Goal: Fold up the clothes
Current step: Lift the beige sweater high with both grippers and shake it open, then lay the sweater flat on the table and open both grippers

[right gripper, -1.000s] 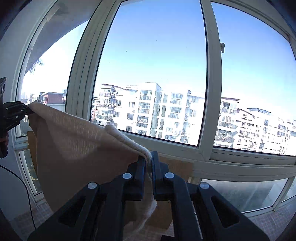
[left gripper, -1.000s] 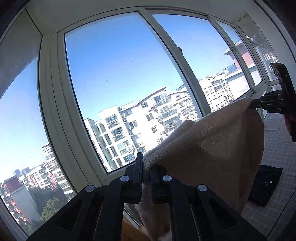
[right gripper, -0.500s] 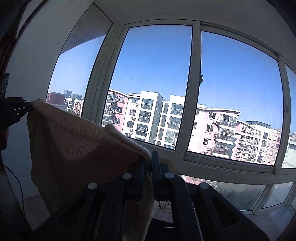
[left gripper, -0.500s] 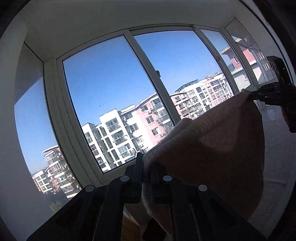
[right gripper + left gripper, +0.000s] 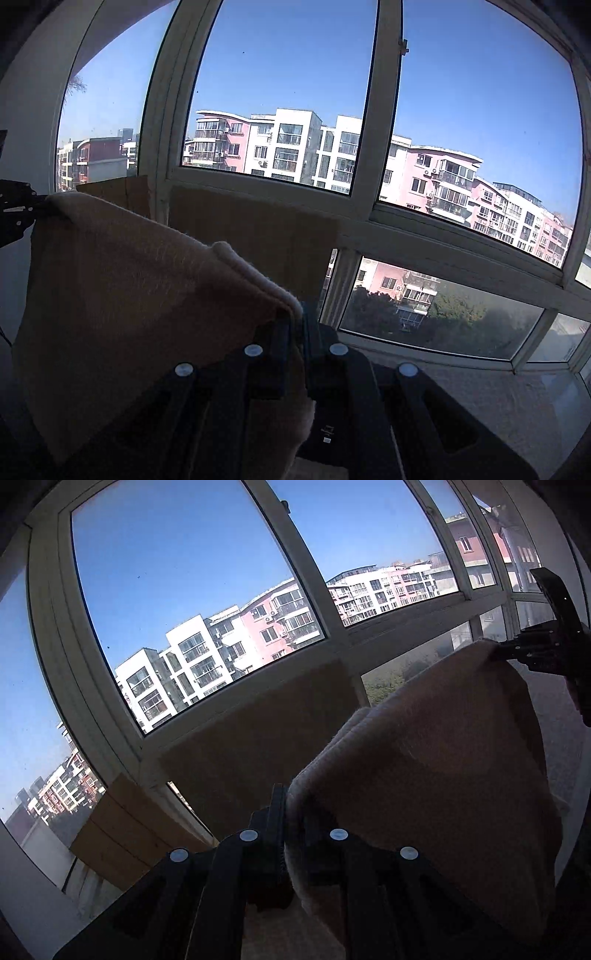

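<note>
the beige knitted garment [image 5: 436, 760] hangs in the air between the two grippers, in front of a large window [image 5: 177, 602] with white frames. the left gripper [image 5: 291, 834] has its jaws closed tightly on one thick, rolled edge of the cloth, which comes out between the black fingers and goes up to the right. in the left wrist view the right gripper [image 5: 498, 653] is seen far at the right side, where it pinches the other upper corner of the same garment. in the right wrist view the right gripper [image 5: 297, 332] also has its jaws pressed together on the fabric [image 5: 129, 280], and the cloth spreads to the left as a wide sheet, falling down from its upper edge. at the left border of this view the left gripper [image 5: 40, 206] holds the far corner. the top edge of the garment sags a little between the two holding points. behind it some brown cardboard sheets [image 5: 255, 236] lean against the lower part of the window. outside there are pink and white apartment buildings [image 5: 288, 147] under a clear blue sky. what is under the garment cannot be told.
</note>
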